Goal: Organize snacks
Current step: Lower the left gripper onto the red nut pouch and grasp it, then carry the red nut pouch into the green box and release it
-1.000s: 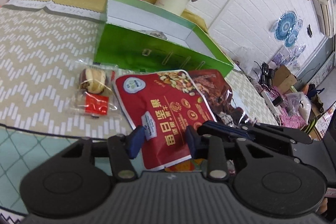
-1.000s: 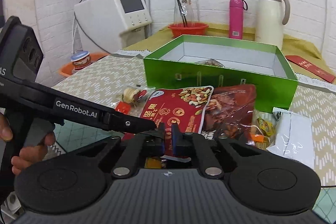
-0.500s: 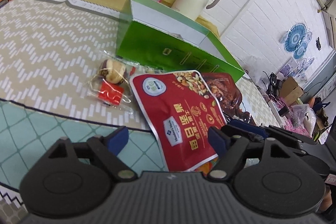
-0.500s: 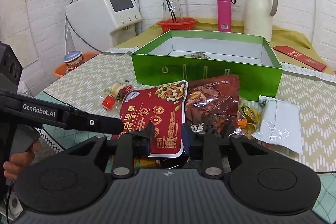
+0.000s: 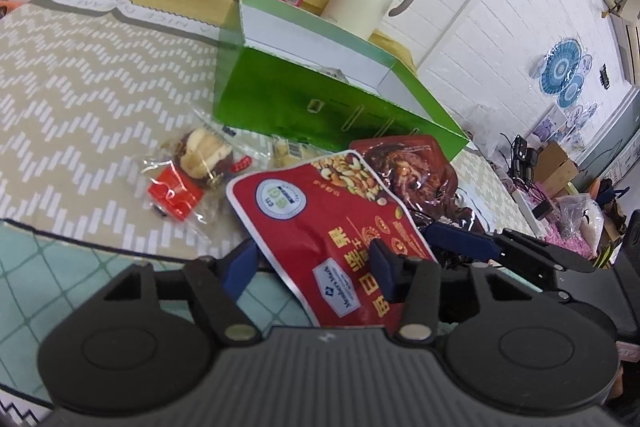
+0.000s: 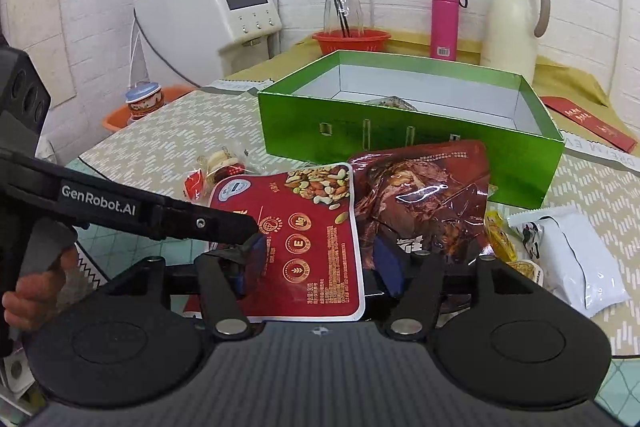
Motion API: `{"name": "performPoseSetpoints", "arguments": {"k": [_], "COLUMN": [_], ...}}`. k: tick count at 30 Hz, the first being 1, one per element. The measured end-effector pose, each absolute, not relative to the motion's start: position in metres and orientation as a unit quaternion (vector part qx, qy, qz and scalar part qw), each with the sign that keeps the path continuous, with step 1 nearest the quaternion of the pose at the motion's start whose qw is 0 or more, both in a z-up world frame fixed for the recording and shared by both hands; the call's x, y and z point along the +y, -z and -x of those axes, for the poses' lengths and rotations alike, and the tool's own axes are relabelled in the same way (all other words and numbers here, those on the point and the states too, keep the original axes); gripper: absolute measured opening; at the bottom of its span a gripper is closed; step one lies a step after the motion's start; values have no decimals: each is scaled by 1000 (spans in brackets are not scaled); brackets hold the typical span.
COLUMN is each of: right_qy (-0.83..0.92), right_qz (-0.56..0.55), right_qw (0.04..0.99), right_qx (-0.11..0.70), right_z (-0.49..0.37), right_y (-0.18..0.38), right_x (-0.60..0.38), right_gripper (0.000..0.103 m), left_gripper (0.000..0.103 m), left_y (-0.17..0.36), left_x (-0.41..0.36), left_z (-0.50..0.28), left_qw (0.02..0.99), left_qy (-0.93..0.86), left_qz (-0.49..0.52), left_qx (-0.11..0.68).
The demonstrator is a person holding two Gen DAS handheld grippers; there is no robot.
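Both tools changed their spread over the last second: the right tool (image 6: 316,263), pinched nearly shut earlier, had just been opening and stood wide, its blue pads either side of the pouch's near end and seemingly clear of it; the left tool (image 5: 310,267) had opened wide and then just been closing to a middling gap, one pad over the pouch's printed face and the other off its left edge. Whether the left pads pressed on it could not be told.

The red nut pouch (image 6: 304,227) lay on the desk (image 6: 160,143) in front of the green box (image 6: 400,139), its near end between both tools and its right edge overlapping the dark meat pouch (image 6: 424,195). It looked light and floppy, a thin glossy foil bag with loose nuts inside, likely to slip and sag if taken by the middle. The flat sealed hem at the near end seemed the best place to pinch.

Its long axis ran from the tools toward the box, the end printed with nuts pointing at the box wall, the bottom seam toward the cameras, face up.
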State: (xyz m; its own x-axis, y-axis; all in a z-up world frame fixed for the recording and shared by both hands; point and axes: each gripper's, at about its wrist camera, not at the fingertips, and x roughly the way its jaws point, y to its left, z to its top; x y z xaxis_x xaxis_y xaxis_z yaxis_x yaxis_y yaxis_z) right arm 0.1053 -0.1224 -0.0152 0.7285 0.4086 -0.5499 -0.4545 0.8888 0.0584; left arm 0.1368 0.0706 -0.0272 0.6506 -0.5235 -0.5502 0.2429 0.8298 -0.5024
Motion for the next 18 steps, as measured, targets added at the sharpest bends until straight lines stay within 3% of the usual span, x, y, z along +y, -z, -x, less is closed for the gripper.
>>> {"name": "performPoseSetpoints", "arguments": {"k": [4, 8, 10, 13, 15, 16, 17, 18], "right_qy": [-238, -266, -286, -282, -277, -274, -273, -275], "right_qz": [51, 66, 65, 57, 44, 39, 35, 35], "right_qw": [927, 914, 905, 908, 911, 913, 914, 915], "right_qx": [287, 300, 309, 304, 303, 299, 297, 294], "right_z": [-111, -97, -91, -92, -96, -97, -97, -95], "right_y": [16, 13, 14, 18, 19, 20, 20, 19], "right_x": [-117, -118, -119, -115, -112, -109, -108, -107], "right_gripper": [103, 100, 99, 99, 93, 90, 82, 57], "left_gripper": [47, 66, 66, 54, 39, 37, 33, 21], "left_y": [27, 28, 27, 24, 25, 25, 24, 23], "left_x": [68, 72, 69, 57, 54, 53, 53, 54], "left_z": [-138, -139, -139, -139, -139, -138, -137, -136], "left_qw": [894, 887, 891, 898, 892, 894, 897, 897], "left_qy": [203, 214, 211, 210, 221, 215, 210, 206], "left_qz": [193, 211, 200, 164, 167, 161, 158, 161], "left_qx": [349, 350, 349, 351, 358, 357, 356, 356]}}
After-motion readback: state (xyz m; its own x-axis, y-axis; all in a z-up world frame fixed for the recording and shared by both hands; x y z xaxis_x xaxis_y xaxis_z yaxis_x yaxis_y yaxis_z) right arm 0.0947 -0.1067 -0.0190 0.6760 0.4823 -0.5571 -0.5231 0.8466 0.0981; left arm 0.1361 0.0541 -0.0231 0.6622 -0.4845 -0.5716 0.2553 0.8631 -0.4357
